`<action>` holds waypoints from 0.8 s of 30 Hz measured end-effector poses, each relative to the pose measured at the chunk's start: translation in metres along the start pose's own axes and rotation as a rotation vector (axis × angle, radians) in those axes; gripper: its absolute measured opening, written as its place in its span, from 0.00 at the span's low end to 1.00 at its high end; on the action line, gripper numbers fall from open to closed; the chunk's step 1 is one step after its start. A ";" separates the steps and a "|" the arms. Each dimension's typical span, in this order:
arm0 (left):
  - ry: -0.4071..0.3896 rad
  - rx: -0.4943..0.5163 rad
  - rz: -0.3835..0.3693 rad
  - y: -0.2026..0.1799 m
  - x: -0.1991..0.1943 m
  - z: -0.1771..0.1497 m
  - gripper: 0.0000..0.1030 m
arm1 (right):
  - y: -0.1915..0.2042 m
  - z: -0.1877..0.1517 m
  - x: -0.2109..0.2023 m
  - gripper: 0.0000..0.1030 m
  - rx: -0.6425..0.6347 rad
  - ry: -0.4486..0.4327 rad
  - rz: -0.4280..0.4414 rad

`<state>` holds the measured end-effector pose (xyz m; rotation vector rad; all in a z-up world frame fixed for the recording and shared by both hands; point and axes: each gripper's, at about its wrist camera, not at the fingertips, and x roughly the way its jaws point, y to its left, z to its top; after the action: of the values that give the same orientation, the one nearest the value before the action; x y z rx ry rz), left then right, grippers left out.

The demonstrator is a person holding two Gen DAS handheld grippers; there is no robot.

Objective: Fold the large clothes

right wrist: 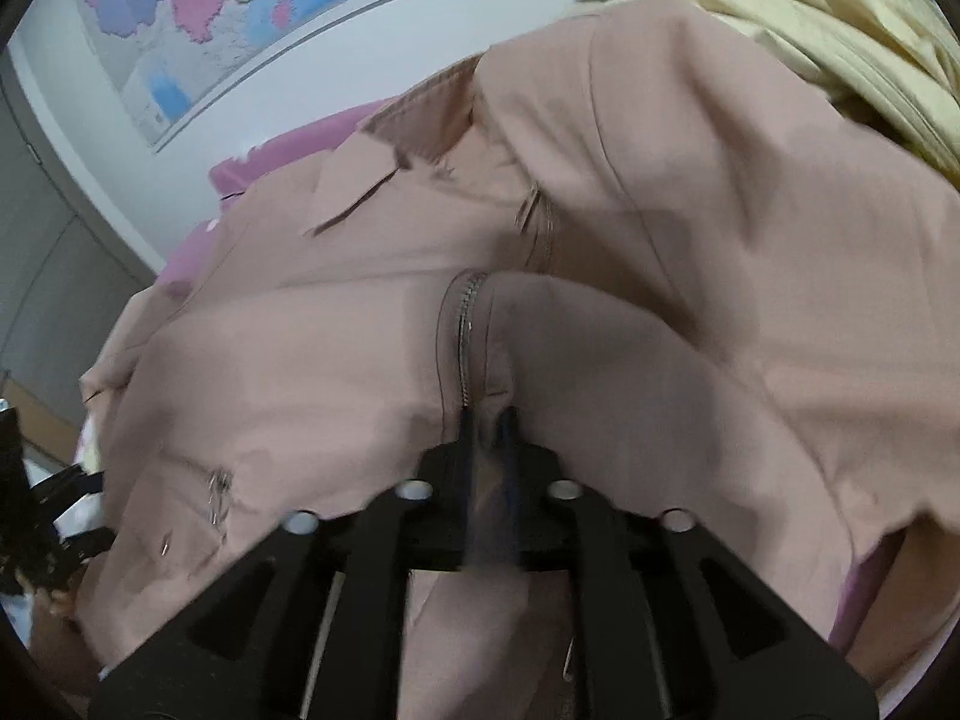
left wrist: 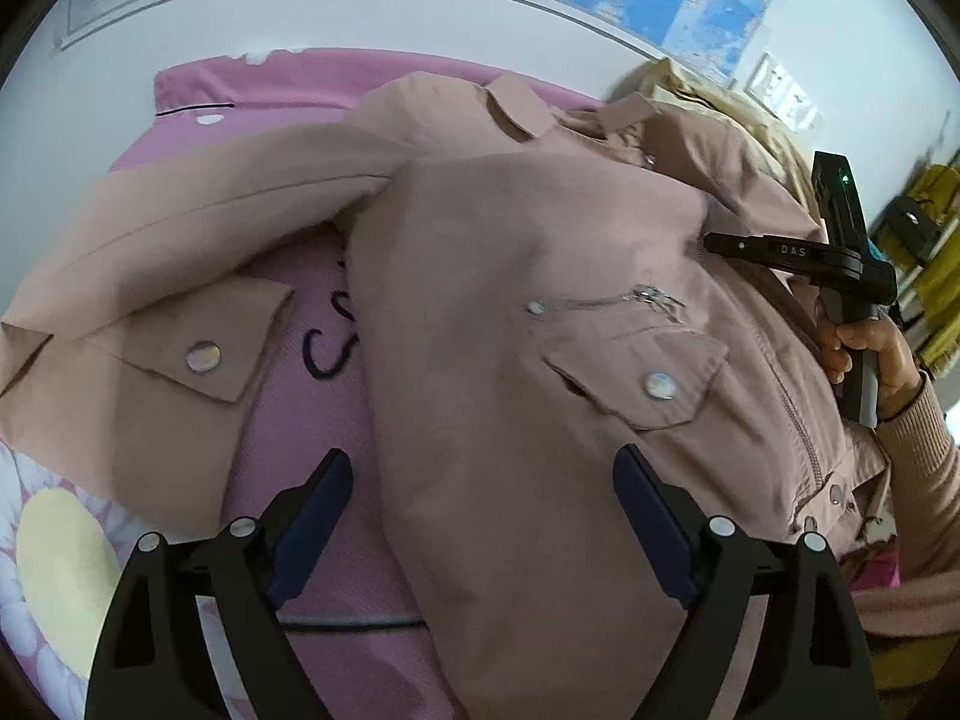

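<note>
jacket (left wrist: 540, 312) on pink sheet (left wrist: 312, 396) | yellow garment (right wrist: 810, 18) behind | wall map (right wrist: 240, 12)

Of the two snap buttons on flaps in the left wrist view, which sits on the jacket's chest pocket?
The right snap button, on the pocket flap under the slanted zipper. The other snap button is on the sleeve cuff.

pink jacket (left wrist: 540, 312) on bed, left tool (left wrist: 480, 516) spread wide

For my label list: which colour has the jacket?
Dusty pink-beige jacket, with silver snaps; it shows best in the left wrist view.
</note>
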<state>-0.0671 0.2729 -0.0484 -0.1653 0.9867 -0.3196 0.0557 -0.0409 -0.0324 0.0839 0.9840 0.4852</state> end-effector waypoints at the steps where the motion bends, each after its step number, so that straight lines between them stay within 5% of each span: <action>1: 0.007 0.009 -0.017 -0.002 -0.001 -0.003 0.84 | -0.001 -0.004 -0.008 0.21 0.003 -0.011 0.022; 4: 0.011 0.034 -0.044 -0.006 -0.005 -0.011 0.84 | -0.013 -0.027 -0.050 0.47 0.035 -0.064 0.071; 7: 0.004 0.059 -0.006 -0.012 -0.005 -0.016 0.75 | -0.032 -0.056 -0.089 0.50 0.069 -0.091 0.061; 10: -0.003 0.066 0.050 -0.016 -0.004 -0.016 0.41 | -0.053 -0.086 -0.108 0.51 0.064 -0.056 -0.120; 11: 0.000 0.070 0.086 -0.017 -0.002 -0.015 0.19 | -0.066 -0.097 -0.114 0.50 0.064 -0.034 -0.211; 12: 0.008 0.062 0.109 -0.014 -0.002 -0.013 0.08 | -0.079 -0.104 -0.120 0.50 0.082 -0.024 -0.273; 16: 0.021 0.000 0.068 0.001 -0.005 -0.010 0.16 | -0.122 -0.124 -0.144 0.45 0.212 -0.026 -0.326; 20: 0.004 0.023 0.018 -0.004 -0.008 -0.009 0.62 | -0.116 -0.146 -0.175 0.58 0.278 -0.163 -0.204; 24: -0.011 0.049 -0.004 -0.014 -0.004 -0.005 0.63 | -0.093 -0.171 -0.179 0.74 0.323 -0.242 -0.180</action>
<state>-0.0762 0.2613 -0.0437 -0.1246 0.9664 -0.3461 -0.1322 -0.2264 -0.0148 0.3336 0.8153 0.1436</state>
